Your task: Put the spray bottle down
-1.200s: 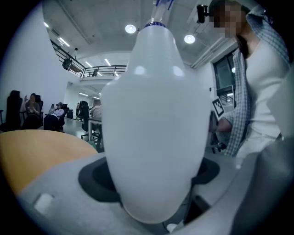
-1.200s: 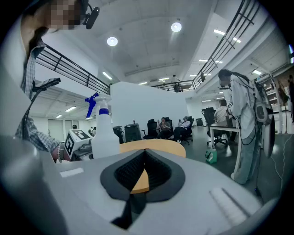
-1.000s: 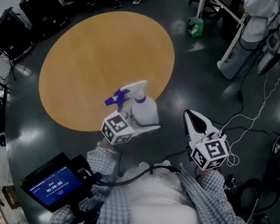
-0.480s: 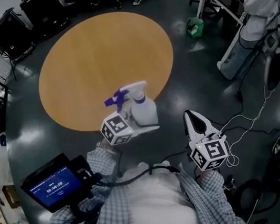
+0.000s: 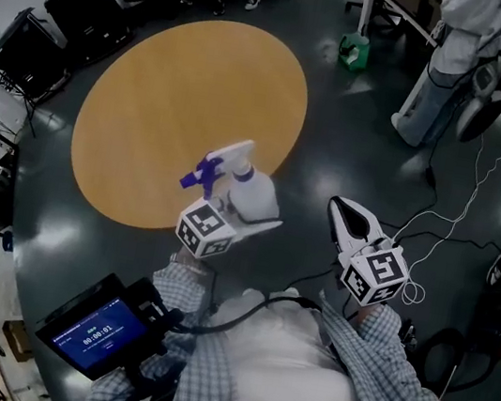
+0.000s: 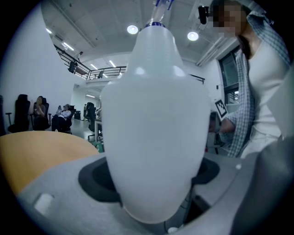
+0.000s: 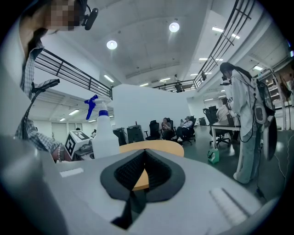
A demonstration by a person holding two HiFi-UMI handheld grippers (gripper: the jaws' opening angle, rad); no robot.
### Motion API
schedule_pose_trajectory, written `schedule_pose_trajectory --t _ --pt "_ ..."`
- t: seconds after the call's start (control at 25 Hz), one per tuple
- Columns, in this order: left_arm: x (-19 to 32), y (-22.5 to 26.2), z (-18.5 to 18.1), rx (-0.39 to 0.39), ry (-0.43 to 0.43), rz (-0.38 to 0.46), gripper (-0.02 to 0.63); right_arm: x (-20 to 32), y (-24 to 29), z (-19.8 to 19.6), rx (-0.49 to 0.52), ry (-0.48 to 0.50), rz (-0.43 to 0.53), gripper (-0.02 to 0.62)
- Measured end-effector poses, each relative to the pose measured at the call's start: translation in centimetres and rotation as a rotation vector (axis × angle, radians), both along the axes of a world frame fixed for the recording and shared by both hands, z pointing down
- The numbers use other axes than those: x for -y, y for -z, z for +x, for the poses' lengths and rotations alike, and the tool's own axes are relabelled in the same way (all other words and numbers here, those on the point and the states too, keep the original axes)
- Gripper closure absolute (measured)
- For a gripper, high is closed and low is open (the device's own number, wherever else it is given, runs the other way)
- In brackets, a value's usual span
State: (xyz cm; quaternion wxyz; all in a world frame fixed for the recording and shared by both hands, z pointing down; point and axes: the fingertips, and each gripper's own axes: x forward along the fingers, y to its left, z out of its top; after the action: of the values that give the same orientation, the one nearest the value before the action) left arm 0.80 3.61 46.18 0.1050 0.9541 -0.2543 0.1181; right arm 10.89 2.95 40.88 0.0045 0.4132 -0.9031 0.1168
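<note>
A white spray bottle (image 5: 249, 195) with a blue-purple trigger head is held upright in my left gripper (image 5: 249, 221), just off the near right edge of the round wooden table (image 5: 182, 98). In the left gripper view the bottle's body (image 6: 156, 137) fills the space between the jaws, which are shut on it. My right gripper (image 5: 343, 218) hangs over the dark floor to the right, shut and holding nothing. From the right gripper view (image 7: 143, 181) the bottle (image 7: 102, 133) stands at the left with the table (image 7: 156, 148) behind it.
Dark glossy floor surrounds the table. A person (image 5: 450, 57) stands at the far right near a white desk (image 5: 397, 5). A green container (image 5: 353, 50) sits on the floor. Cables (image 5: 438, 217) trail at the right. Black cases (image 5: 73, 8) stand at the far left.
The left gripper and the bottle have shifted slightly left, toward the table's edge. The right gripper has stayed where it was.
</note>
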Motion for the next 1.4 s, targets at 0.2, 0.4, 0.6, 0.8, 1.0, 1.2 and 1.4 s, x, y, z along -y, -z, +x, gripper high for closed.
schedule_pose_trajectory --t 0.2,0.4,0.6,0.8,1.0,1.2,1.4 --pt "0.7 0.2 0.3 0.002 0.034 0.009 0.186 0.1 -0.2 1.0 0.002 0.017 0.002 0.592" --pt "2.1 1.1 0.8 0.005 0.056 0.026 0.186 0.7 0.0 2.1 -0.004 0.015 0.005 0.592" --pt "5.0 0.7 0.1 0.008 0.047 0.029 0.186 2.6 -0.3 2.1 -0.005 0.005 -0.002 0.592" --pt "9.1 0.7 -0.9 -0.004 0.047 0.046 0.186 4.7 -0.9 2.1 -0.025 -0.021 -0.009 0.592" --pt "13.3 -0.6 -0.4 -0.015 0.02 0.053 0.186 7.4 -1.2 3.6 -0.011 -0.052 -0.031 0.592" --pt "19.0 -1.6 -1.6 -0.019 0.018 0.039 0.186 12.0 -1.5 2.8 -0.03 -0.049 -0.042 0.592" --pt "24.2 -2.0 -2.6 -0.027 0.01 0.032 0.186 16.0 -2.9 1.6 -0.064 -0.035 -0.075 0.592"
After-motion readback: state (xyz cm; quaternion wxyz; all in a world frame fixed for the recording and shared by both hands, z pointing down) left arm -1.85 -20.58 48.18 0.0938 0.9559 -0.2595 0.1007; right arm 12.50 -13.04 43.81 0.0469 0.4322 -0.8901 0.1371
